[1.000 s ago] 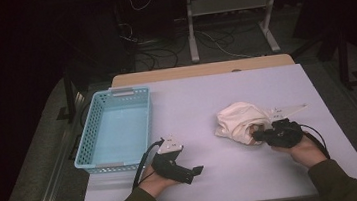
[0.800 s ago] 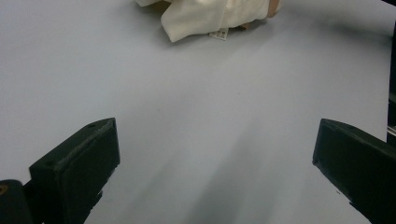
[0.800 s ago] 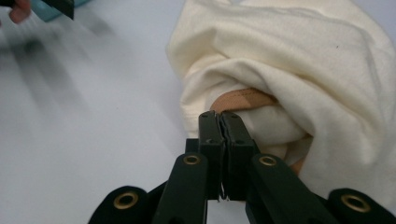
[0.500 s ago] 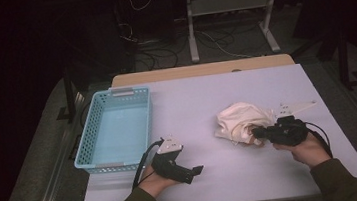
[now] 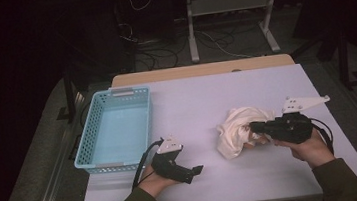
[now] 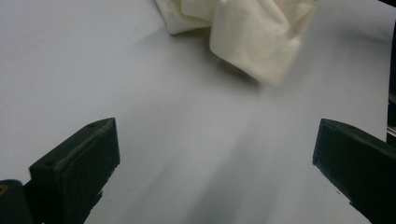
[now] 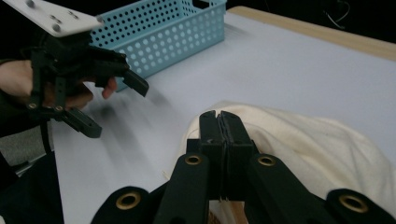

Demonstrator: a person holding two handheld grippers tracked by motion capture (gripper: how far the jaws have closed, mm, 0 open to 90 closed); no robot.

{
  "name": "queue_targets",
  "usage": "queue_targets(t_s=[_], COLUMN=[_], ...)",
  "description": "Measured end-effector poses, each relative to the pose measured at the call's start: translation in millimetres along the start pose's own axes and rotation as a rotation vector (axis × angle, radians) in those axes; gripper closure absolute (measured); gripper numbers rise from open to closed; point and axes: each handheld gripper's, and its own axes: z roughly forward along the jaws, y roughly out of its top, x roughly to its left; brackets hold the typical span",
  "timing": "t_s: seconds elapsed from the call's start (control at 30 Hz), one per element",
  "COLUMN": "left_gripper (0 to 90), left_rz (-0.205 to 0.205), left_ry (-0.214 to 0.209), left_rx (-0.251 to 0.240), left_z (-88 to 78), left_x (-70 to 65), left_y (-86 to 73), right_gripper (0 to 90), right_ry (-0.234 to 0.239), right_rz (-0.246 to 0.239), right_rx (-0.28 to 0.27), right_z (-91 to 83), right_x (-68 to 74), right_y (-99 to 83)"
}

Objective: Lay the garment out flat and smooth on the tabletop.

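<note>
From my seat the cloth reads as soft cream fabric, matt and creased, with a fine weave I can make out in the left gripper view. The bench has a smooth, pale, matt top; along its 12 o'clock edge runs a strip that looks like light wood. The basket is light blue plastic, perforated all over, with a slight sheen. My right tongs are matt black plastic with brass-coloured rivets. The left tongs are the same dull black, topped by a flat pale grey plate.
</note>
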Motion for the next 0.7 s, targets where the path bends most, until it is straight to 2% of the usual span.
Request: queue_targets(t_s=[0.07, 0.17, 0.4, 0.53, 0.7], left_gripper=[0.0, 0.0, 0.0, 0.0, 0.0], left_rz=[-0.001, 0.001, 0.005, 0.002, 0.007], left_ry=[0.000, 0.000, 0.000, -0.001, -0.002], left_rx=[0.000, 0.001, 0.006, 0.005, 0.006], left_z=[0.0, -0.2, -1.2, -1.1, -0.7], left_x=[0.1, -0.1, 0.6, 0.6, 0.3], left_y=[-0.1, -0.1, 0.1, -0.3, 0.0], right_gripper=[87.3, 87.3, 87.2, 87.1, 87.0], right_ry=[0.007, -0.006, -0.029, -0.043, -0.060], right_rz=[-0.009, -0.041, -0.029, -0.028, -0.004], right_rx=[-0.015, 0.007, 0.097, 0.139, 0.197], right_z=[-2.2, -2.0, 4.5, 2.9, -1.1], right_x=[3.4, 6.4, 4.6, 4.8, 3.9], right_y=[3.2, 2.9, -15.9, -25.5, -45.3])
